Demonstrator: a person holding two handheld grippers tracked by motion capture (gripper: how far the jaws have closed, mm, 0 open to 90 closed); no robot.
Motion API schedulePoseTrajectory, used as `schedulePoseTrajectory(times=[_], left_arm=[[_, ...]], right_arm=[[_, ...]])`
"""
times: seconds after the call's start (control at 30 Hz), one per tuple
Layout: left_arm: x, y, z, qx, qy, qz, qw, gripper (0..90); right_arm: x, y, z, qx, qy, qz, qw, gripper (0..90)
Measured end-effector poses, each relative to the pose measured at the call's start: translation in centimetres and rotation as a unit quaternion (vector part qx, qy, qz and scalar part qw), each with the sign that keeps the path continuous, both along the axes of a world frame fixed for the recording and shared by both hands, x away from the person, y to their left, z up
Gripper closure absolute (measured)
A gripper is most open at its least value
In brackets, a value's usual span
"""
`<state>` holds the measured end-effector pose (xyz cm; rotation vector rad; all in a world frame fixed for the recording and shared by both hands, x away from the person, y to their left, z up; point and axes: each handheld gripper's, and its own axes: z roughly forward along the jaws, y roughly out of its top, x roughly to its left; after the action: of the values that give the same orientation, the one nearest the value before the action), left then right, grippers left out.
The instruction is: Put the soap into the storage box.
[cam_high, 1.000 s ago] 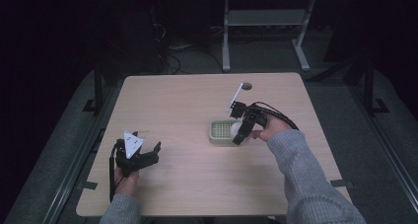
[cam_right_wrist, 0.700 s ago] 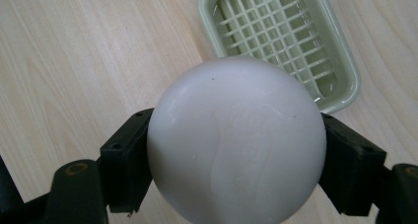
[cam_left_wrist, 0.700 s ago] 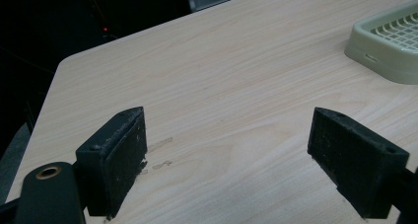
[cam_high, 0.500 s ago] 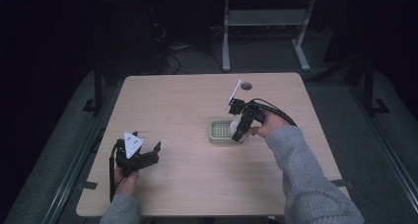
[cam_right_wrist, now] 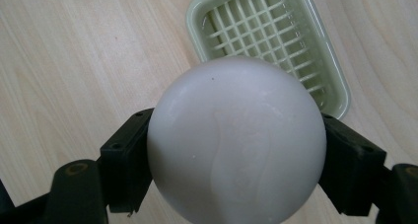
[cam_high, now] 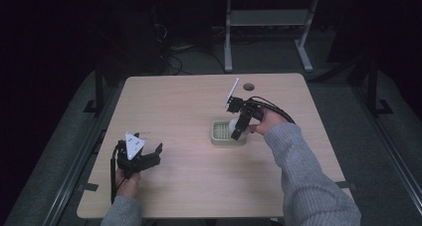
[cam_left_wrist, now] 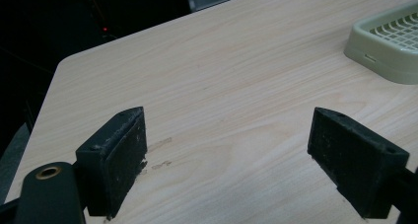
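A smooth white ball (cam_right_wrist: 236,140) sits clamped between the jaws of my right gripper (cam_right_wrist: 236,157), held just above a pale green slatted tray (cam_right_wrist: 268,41). In the high view the right gripper (cam_high: 238,128) hangs over the tray (cam_high: 217,138) right of the table's middle, with the ball (cam_high: 233,124) between its jaws. My left gripper (cam_high: 144,159) rests near the front left of the table, jaws wide apart. The left gripper (cam_left_wrist: 226,160) holds nothing, with bare wood between its pads, and the tray's corner (cam_left_wrist: 389,41) lies far off to its right.
The wooden table (cam_high: 174,106) has a round cable hole (cam_high: 249,87) near its back edge. A dark floor with cables and a metal stand's legs (cam_high: 263,37) lies behind the table. Table edges drop off on all sides.
The right gripper has moved slightly toward the tray's near side and lower, still carrying the ball. The left gripper has stayed in place.
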<state>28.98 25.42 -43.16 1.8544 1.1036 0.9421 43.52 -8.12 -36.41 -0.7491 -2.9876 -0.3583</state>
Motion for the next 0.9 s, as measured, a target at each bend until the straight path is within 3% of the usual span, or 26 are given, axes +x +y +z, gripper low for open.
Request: schedulePoseTrajectory(times=[0.4, 0.9], left_arm=[[0.0, 0.1, 0.0, -0.005, -0.002, 0.001, 1.0000, 14.8], [0.0, 0.0, 0.0, -0.004, 0.000, 0.001, 1.0000, 14.8]], right_arm=[[1.1, 0.8, 0.0, -0.008, -0.001, -0.001, 1.0000, 23.5], [2.3, 1.8, -1.5, -0.013, -0.005, -0.011, 0.9999, 23.5]])
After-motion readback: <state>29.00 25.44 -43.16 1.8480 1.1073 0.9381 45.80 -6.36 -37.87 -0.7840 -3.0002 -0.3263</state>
